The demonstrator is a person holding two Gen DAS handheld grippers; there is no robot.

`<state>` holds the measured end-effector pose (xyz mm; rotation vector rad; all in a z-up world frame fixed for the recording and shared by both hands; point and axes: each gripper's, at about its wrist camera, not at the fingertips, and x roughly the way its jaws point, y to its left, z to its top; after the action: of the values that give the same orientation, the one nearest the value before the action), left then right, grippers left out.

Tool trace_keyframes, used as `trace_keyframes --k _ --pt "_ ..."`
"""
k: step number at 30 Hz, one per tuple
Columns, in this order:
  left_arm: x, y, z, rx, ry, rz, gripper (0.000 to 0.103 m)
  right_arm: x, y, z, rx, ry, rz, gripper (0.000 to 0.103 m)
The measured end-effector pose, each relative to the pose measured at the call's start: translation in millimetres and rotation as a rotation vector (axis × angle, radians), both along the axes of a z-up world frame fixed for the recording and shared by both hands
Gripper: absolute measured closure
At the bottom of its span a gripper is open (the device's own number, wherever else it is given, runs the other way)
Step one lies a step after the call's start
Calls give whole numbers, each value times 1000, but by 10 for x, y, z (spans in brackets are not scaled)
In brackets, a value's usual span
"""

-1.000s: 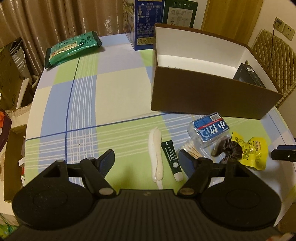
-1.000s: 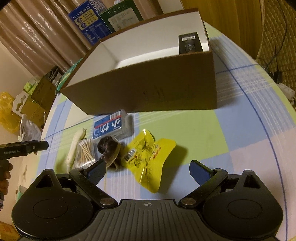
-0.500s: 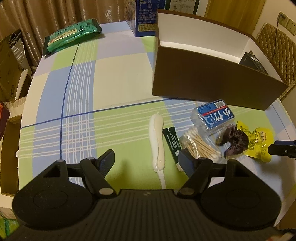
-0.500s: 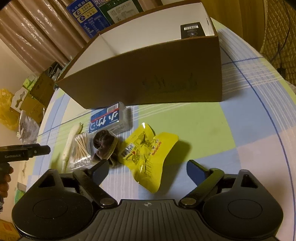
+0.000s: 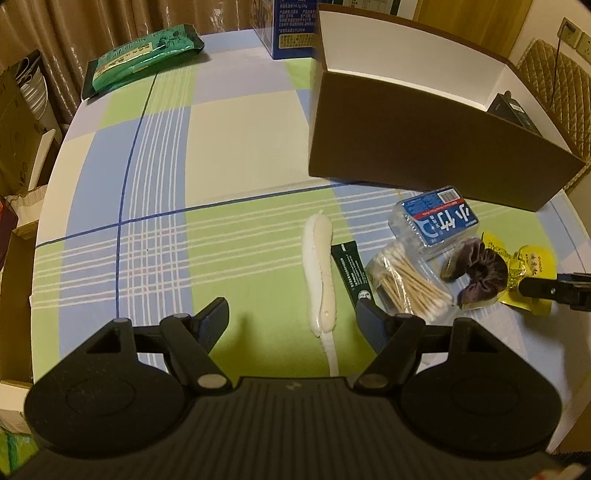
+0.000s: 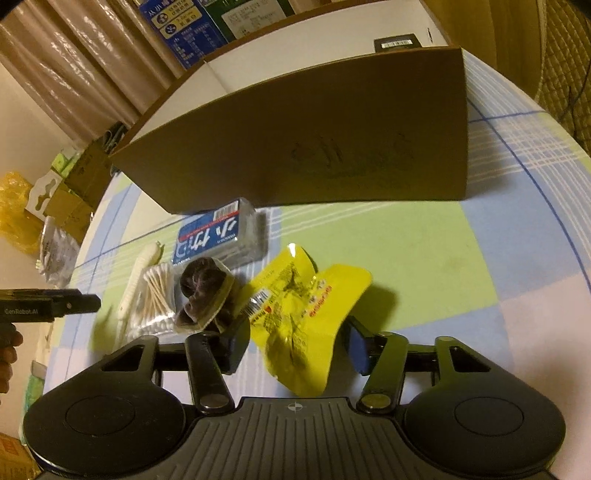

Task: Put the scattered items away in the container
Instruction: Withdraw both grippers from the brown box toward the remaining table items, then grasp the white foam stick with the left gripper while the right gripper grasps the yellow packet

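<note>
Right hand-held gripper (image 6: pixel 295 343), jaws apart, straddles the yellow snack packet (image 6: pixel 303 310) on the tabletop (image 6: pixel 424 258); left hand-held gripper (image 5: pixel 291 317) waits open. Next, likely: clamp, lift toward the cardboard box (image 6: pixel 314 147) at 12 o'clock.

We are in a lived-in room of a home: a round table (image 5: pixel 229 155) under a soft cloth checked in green, blue and cream stands before long tan curtains (image 5: pixel 92 29), with a quilted chair back (image 5: pixel 561 85) and a wall socket (image 5: pixel 576 31) beside it. Around us sit household odds and ends, namely cardboard cartons (image 6: pixel 74 195) stacked on the floor, a yellow plastic bag (image 6: pixel 14 210), printed product boxes (image 6: pixel 184 26) and a green packet (image 5: pixel 142 59) at the table's far edge. On the cloth lie everyday toiletries and a snack: cotton swabs (image 5: pixel 410 284), a small tube (image 5: pixel 351 273), a velvet scrunchie (image 5: pixel 480 277) and a yellow snack pouch (image 6: pixel 303 314).
</note>
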<state>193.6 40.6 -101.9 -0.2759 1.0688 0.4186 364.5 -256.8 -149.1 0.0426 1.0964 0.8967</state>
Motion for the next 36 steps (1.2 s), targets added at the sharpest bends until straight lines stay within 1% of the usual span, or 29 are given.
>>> trace_keyframes --k 5,7,8,9,10,11,16,23,25,27,30,32,33,36 --pt "8 5 -27 0 8 -3 31 7 66 -39 36 -26 -4 56" --pt "13 10 -34 -1 11 -3 31 -2 95 -46 36 -40 -3 59" --pt "15 11 -38 -1 12 -4 31 -6 109 -51 32 -47 -1 69" --pt "17 10 -42 -1 13 -4 31 -9 124 -62 26 -50 6 75" --pt "20 7 -49 -2 15 -5 31 -19 133 -60 25 -56 9 76" --pt "24 5 -56 -2 17 -7 31 -34 147 -55 28 -64 20 81" --pt "40 -16 -104 -4 26 -19 31 -186 254 47 -58 -180 81 83" --pt "42 -36 -175 5 35 -42 33 -199 178 159 -143 -244 62 83" --pt "52 -29 -203 -4 35 -46 37 -181 135 188 -163 -257 45 83" --pt "76 -26 -232 -2 35 -54 38 -162 86 220 -180 -267 33 83" --pt "126 -31 -272 6 38 -76 44 -153 20 257 -212 -292 16 83" --pt "154 -27 -300 4 40 -85 49 -147 -29 274 -216 -292 -1 83" --pt "167 -18 -314 0 41 -88 50 -143 -68 288 -217 -291 -10 83" --pt "190 5 -351 -18 41 -97 55 -136 -135 293 -223 -281 -35 83"
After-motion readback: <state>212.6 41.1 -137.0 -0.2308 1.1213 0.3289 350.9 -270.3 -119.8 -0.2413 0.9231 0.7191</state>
